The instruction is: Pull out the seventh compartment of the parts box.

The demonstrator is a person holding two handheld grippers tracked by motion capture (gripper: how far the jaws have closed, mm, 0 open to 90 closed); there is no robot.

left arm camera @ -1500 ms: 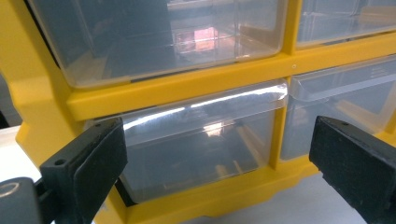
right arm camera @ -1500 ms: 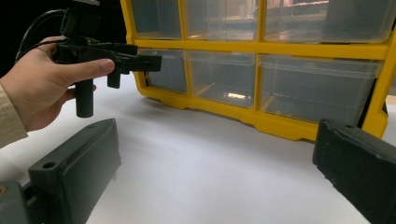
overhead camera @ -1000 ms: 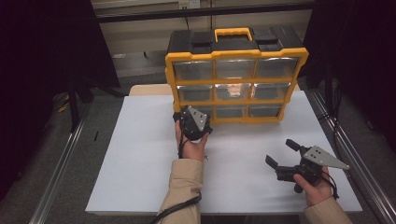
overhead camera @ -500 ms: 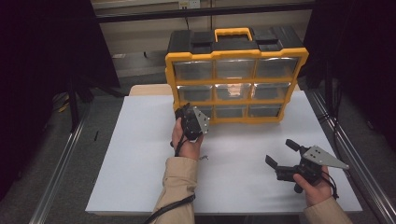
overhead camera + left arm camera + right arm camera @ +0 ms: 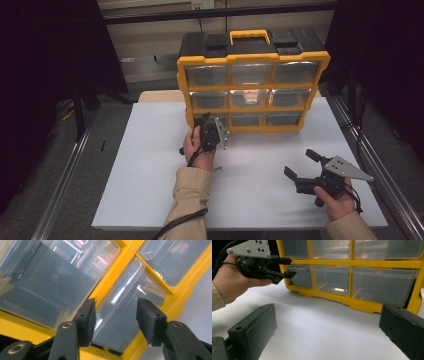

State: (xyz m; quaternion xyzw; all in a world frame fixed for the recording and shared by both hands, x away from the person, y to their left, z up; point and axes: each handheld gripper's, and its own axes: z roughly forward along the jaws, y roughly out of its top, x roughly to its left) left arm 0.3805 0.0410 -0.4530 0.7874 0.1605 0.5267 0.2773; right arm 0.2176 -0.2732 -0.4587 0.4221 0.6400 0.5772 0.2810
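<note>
The left gripper (image 5: 115, 317), jaws spread, straddles the bottom-left drawer's (image 5: 125, 320) front, seemingly to pull it, while the right gripper (image 5: 304, 165) waits spread

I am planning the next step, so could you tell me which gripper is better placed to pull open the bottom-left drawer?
Left: the left gripper is open at the bottom-left drawer; the right gripper hangs open over the table.
</note>
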